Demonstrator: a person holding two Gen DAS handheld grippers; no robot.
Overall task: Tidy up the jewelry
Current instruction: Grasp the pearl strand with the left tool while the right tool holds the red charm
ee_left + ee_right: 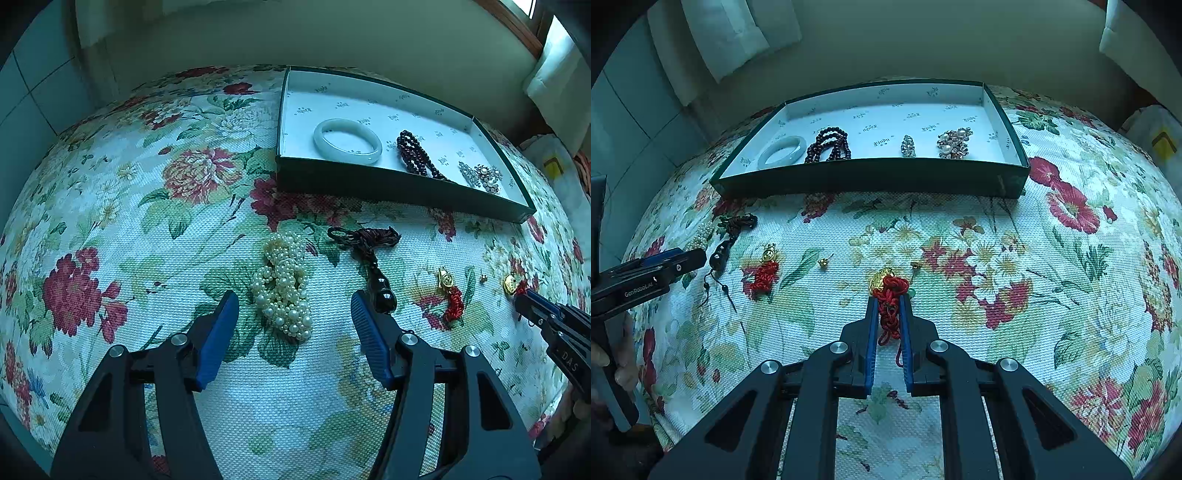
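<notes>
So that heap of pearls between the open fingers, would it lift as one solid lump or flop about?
Probably flop: the pearl strands lie in a loose, tangled heap on the tablecloth, so parts would likely dangle. The round, glossy beads may slip against the left gripper fingers. It looks fairly heavy for its size, being densely beaded.

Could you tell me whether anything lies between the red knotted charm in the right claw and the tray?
Nothing visible blocks it. The right claw grips the red knotted charm; bare floral cloth runs to the tray. Only its near wall must be cleared.
</notes>
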